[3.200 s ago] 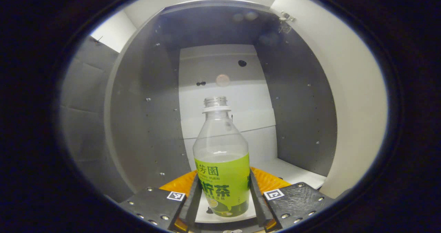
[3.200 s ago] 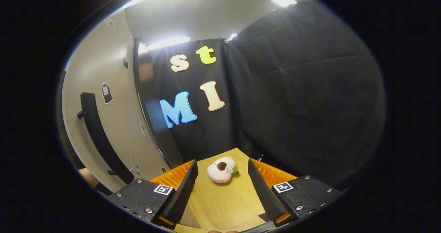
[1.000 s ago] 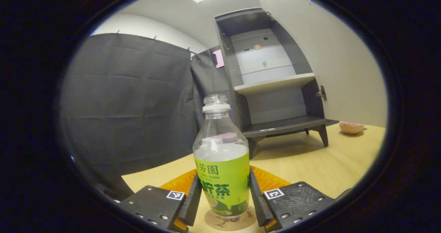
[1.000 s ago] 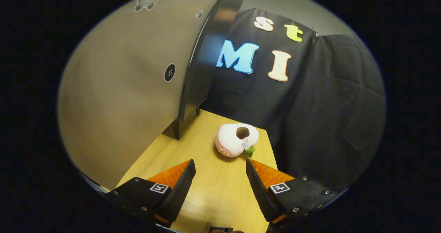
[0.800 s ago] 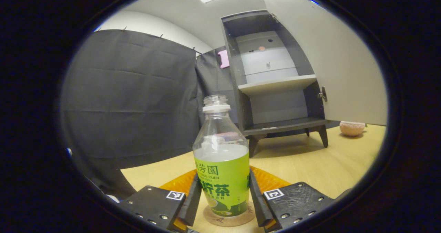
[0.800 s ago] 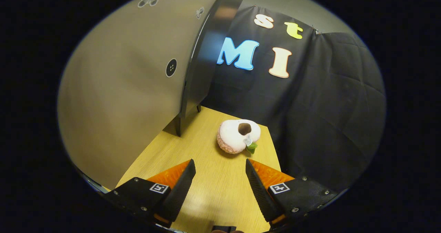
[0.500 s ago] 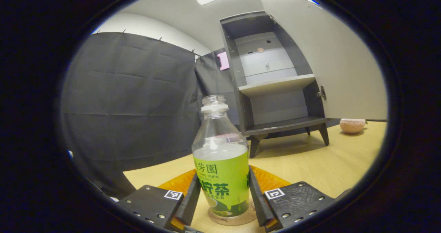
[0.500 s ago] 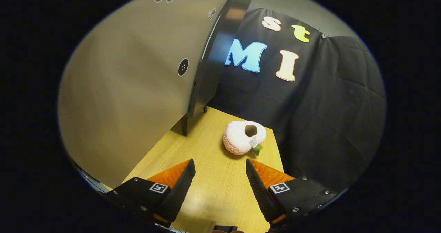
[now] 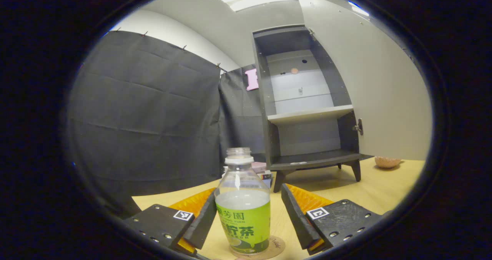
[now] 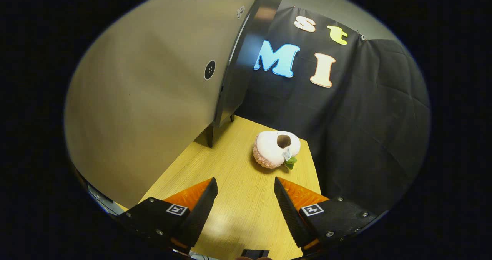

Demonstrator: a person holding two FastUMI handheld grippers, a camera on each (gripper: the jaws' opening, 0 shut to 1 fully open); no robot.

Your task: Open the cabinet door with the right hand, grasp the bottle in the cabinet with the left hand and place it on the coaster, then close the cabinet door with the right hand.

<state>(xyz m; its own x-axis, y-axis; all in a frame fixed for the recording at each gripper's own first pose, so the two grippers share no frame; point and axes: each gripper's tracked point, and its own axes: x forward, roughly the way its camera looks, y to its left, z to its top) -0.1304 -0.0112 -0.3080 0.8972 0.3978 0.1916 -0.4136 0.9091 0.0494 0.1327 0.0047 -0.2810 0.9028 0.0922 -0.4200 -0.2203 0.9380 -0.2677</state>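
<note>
Standing green-labelled bottle (image 9: 243, 210) on coaster (image 9: 276, 245); left gripper (image 9: 246, 217) fingers apart, right gripper (image 10: 246, 210) likewise.

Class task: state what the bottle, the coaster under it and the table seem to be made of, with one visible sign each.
Bottle: likely clear plastic, see-through above a glossy green label. Coaster: possibly cork, matte speckled tan. Table: wood or wood-look laminate, showing pale grain lines.

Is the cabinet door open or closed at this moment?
Open. In the left gripper view the cabinet door stands swung aside, and the shelf inside the cabinet shows.
</note>
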